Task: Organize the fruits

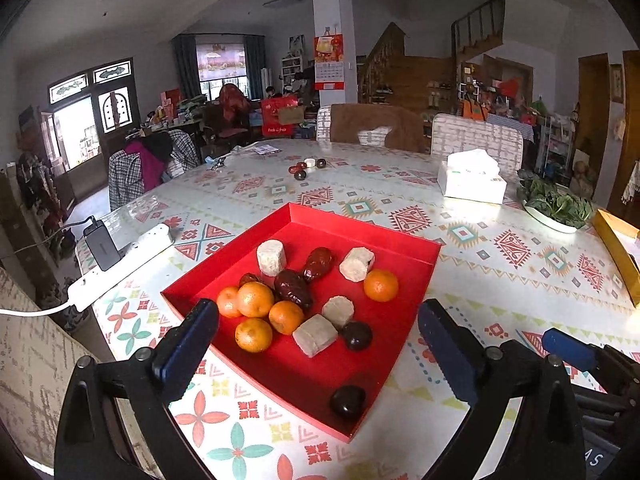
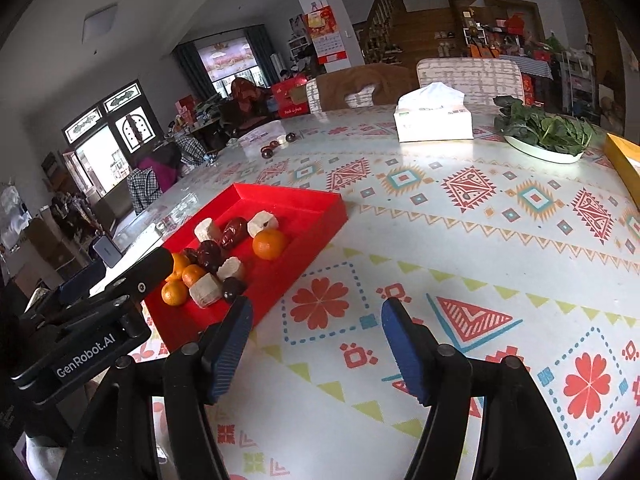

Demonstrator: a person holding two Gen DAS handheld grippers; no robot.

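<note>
A red tray (image 1: 400,236) (image 2: 320,208) lies on the patterned table. It holds several oranges (image 1: 255,299) (image 2: 269,244), dark red dates (image 1: 293,287) (image 2: 209,255), dark round fruits (image 1: 347,401) and pale cut pieces (image 1: 315,335) (image 2: 205,290). My left gripper (image 1: 318,344) is open and empty, above the tray's near end. My right gripper (image 2: 316,344) is open and empty over the tablecloth, just right of the tray. The left gripper's body shows at the left of the right wrist view (image 2: 80,320).
More dates and a small white thing (image 1: 306,168) (image 2: 276,145) lie at the table's far side. A tissue box (image 1: 472,180) (image 2: 434,118), a plate of greens (image 1: 556,204) (image 2: 544,132) and a yellow box (image 1: 618,248) (image 2: 624,164) stand right. A power strip (image 1: 120,268) lies left.
</note>
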